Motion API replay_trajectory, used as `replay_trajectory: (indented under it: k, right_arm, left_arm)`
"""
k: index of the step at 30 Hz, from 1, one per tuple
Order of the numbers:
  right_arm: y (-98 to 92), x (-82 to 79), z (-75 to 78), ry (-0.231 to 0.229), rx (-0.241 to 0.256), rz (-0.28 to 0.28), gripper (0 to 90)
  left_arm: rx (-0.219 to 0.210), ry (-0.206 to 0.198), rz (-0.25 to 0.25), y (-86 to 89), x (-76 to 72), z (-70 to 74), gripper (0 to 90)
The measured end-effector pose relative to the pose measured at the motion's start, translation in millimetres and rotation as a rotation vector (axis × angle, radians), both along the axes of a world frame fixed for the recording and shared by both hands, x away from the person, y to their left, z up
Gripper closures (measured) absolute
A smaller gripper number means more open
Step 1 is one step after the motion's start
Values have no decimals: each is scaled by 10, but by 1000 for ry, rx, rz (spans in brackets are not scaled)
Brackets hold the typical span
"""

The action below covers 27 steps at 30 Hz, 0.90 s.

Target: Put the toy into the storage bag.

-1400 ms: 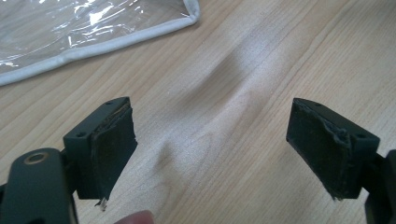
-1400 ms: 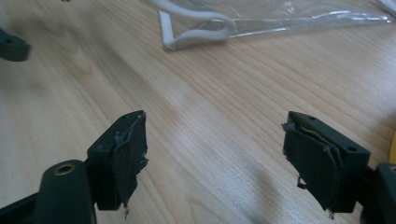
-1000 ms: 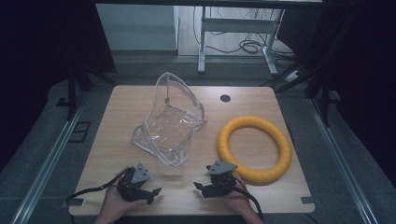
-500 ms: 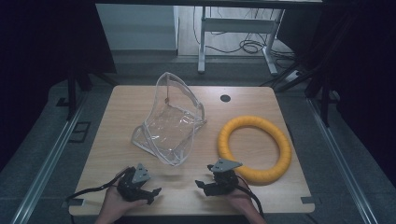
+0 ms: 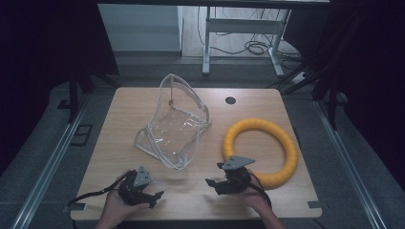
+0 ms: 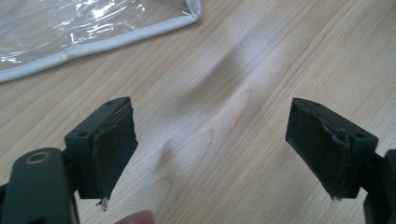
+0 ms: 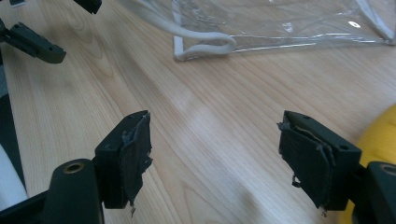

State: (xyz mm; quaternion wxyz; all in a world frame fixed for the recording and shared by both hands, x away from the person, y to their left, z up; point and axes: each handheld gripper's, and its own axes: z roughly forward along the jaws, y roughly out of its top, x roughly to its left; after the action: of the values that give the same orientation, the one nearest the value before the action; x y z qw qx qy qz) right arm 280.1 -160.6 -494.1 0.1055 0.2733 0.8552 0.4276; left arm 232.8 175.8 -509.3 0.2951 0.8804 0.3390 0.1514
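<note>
Wooden table (image 5: 143,102), pale grain, dark room around it.

Item 1: clear plastic bag (image 5: 174,124), white-edged, standing half open at the table's middle, its near corner just ahead of my left gripper.

Item 2: yellow ring (image 5: 261,150), lying flat right of the bag, its near rim just beside my right gripper.

Item 3: right gripper (image 5: 215,183), jaws spread wide, holding nothing, over bare wood near the front edge.

Item 4: left gripper (image 5: 155,198), likewise released and empty, near the front edge.

Step, as I judge it: approach, nothing grasped yet. Next: right gripper turns to the ring's rim and closes on it; left goes to the bag's mouth.
</note>
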Motion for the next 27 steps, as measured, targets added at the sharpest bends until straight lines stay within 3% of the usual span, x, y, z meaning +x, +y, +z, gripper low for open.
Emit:
replay_trajectory:
  k: [4,17,27]
  right_arm:
    - [-45,23,89,-1,-22,5,253]
    - [-119,177,368,59,-208,-4,242]
    - [-225,298,421,101,-314,-27,241]
  left_arm:
    - [-1,6,-2,-15,3,-18,159]
    - [-1,6,-7,-15,0,-21,159]
    - [-9,11,-11,-22,-3,-27,159]
